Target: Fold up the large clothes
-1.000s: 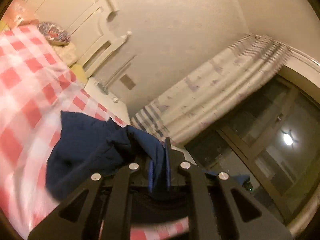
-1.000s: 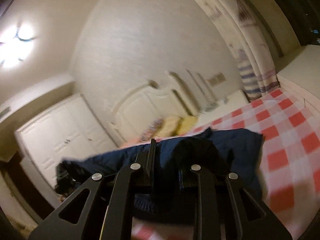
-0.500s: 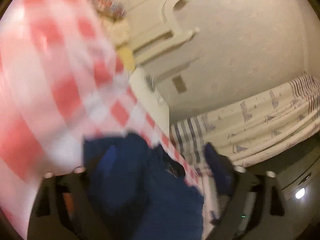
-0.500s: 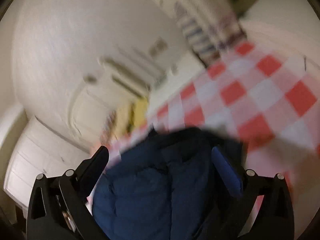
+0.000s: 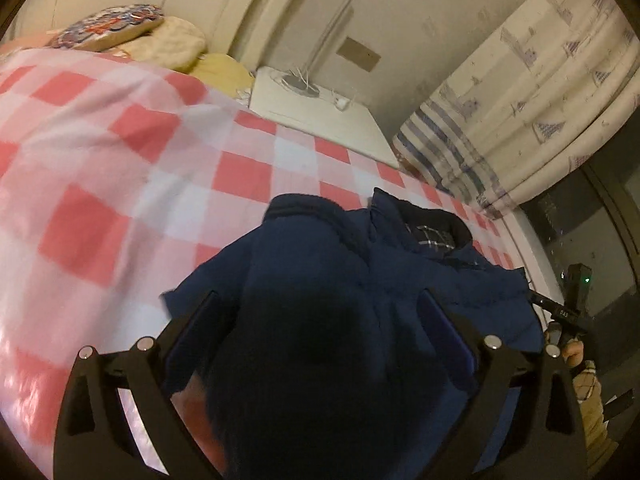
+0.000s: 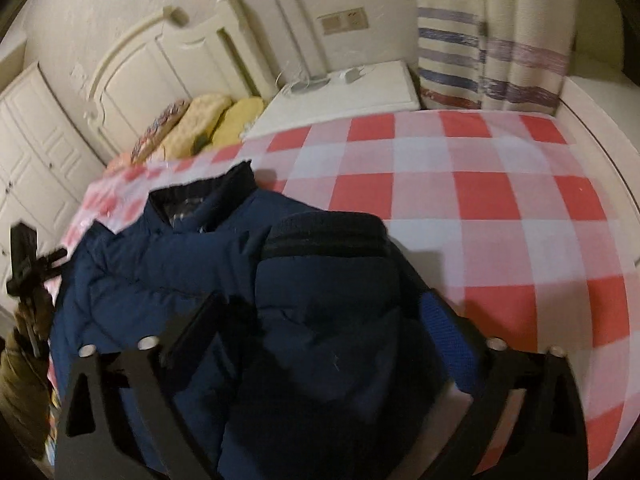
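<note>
Navy jacket [image 5: 360,280] lies bunched on the red-and-white checked bed [image 5: 120,160], collar toward the headboard [image 6: 160,60], one ribbed cuff [image 6: 324,236] folded on top. Left gripper [image 5: 320,312] hangs over the jacket with fingers spread wide, released; jaws have just been closing a little, jacket bulk between them, pads not pressing. Right gripper [image 6: 320,312] likewise released, fingers wide either side of the sleeve; jaws have also just been narrowing, no grip. Pillows [image 6: 200,128] at the head of the bed, white nightstand [image 6: 352,88] beside it, striped curtain [image 6: 500,40] at the wall.
</note>
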`<state>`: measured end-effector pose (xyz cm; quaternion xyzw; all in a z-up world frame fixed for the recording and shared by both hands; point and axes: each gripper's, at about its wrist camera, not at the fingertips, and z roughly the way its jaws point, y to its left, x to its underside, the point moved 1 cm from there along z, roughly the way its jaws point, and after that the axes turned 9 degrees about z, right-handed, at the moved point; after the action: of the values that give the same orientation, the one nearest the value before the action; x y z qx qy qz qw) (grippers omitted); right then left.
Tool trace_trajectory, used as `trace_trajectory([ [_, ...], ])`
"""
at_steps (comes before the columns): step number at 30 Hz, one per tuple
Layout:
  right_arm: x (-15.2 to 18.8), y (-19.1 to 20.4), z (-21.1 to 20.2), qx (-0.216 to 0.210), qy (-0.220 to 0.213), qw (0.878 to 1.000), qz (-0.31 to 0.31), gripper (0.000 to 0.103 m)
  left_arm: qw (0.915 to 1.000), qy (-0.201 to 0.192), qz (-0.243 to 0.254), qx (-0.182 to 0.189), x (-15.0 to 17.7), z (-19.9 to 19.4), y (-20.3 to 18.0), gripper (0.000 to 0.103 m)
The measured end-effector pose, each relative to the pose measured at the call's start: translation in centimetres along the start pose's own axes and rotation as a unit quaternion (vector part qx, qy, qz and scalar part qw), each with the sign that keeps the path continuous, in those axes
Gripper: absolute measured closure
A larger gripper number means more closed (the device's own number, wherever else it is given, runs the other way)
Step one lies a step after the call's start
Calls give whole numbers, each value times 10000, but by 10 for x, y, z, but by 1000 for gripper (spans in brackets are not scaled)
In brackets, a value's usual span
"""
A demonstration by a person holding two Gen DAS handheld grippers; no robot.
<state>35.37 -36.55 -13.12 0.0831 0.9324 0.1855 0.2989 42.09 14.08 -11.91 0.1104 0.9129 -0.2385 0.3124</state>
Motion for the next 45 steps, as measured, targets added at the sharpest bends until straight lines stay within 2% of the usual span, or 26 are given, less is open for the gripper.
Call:
trace_trajectory([
  [1, 1, 2, 0, -38, 14, 10000, -57, 28, 9999, 39, 103, -95, -4, 6, -2, 43],
  [2, 3, 6, -3, 64, -123, 9997, -194, 46, 9996, 81, 160, -228, -6, 9, -4, 76],
  [3, 5, 10, -8, 172, -286, 9988, -348, 56, 9986, 41, 267, -459, -8, 9, -7, 85],
  [4, 9, 16, -17, 212, -497, 9973, -503, 69, 9984, -171, 385, -366, -7, 3, -12, 96],
  [5, 12, 21, -26, 200, -681, 9959, -561, 76, 9979, -325, 459, -331, -7, -2, -17, 98],
  [7, 19, 34, -49, 193, -1040, 9921, -670, 82, 9930, -731, 776, -508, -4, -23, -34, 99],
  [10, 23, 64, -93, 174, -1585, 9826, -953, 85, 9863, -1191, 1014, -525, -8, -61, -55, 99],
  [13, 0, 83, -118, 196, -1868, 9766, -1045, 85, 9836, -1387, 1034, -514, -39, -85, -66, 99],
  [15, -32, 90, -121, 312, -1993, 9748, -953, 85, 9827, -1385, 982, -741, -63, -83, -67, 99],
  [19, -77, 77, -77, 558, -1629, 9844, -356, 85, 9862, -974, 699, -1138, -91, -37, -49, 99],
  [22, -75, 49, -1, 1101, -874, 9901, 43, 85, 9878, -414, 499, -1415, -78, 17, -28, 99],
  [24, -59, 28, 44, 1320, -368, 9903, 238, 83, 9839, 44, 570, -1694, -57, 57, -15, 92],
  [25, -52, 18, 57, 1213, -256, 9914, 427, 82, 9827, 221, 517, -1764, -48, 70, -9, 85],
  [27, -52, 10, 54, 1167, -347, 9906, 628, 79, 9822, 126, 431, -1826, -48, 67, -4, 82],
  [28, -54, 7, 54, 1171, -297, 9906, 642, 78, 9800, 95, 454, -1933, -48, 65, -3, 75],
  [29, -55, 6, 54, 1135, -257, 9911, 646, 77, 9763, 118, 497, -2104, -49, 66, -3, 63],
  [31, -58, 3, 51, 1096, -172, 9908, 774, 74, 9682, 119, 452, -2459, -50, 60, -1, 45],
  [33, -61, -2, 36, 860, -190, 9890, 1188, 71, 9597, -295, 407, -2765, -53, 37, -7, 35],
  [34, -60, -1, 29, 736, -257, 9883, 1310, 60, 9541, -581, 406, -2909, -54, 22, -12, 21],
  [35, -62, 4, 16, 621, -424, 9875, 1385, 36, 9477, -935, 421, -3021, -56, 5, -19, 9],
  [37, -68, 22, -10, 659, -909, 9860, 1232, 4, 9448, -1316, 569, -2946, -61, -14, -38, 7],
  [39, -69, 53, -30, 350, -1381, 9871, 732, 4, 9506, -1257, 835, -2711, -68, -18, -64, 3],
  [40, -70, 68, -33, 299, -1425, 9882, 478, 4, 9539, -1163, 1045, -2562, -71, -15, -80, 3],
  [42, -68, 113, -26, 490, -1325, 9897, -223, 8, 9527, -996, 1448, -2480, -73, 0, -112, 3],
  [44, -60, 150, -7, 597, -1100, 9889, -804, 32, 9478, -801, 1908, -2426, -74, 24, -143, 3],
  [45, -57, 166, 6, 769, -983, 9868, -1033, 35, 9455, -699, 2039, -2441, -73, 36, -153, 3],
])
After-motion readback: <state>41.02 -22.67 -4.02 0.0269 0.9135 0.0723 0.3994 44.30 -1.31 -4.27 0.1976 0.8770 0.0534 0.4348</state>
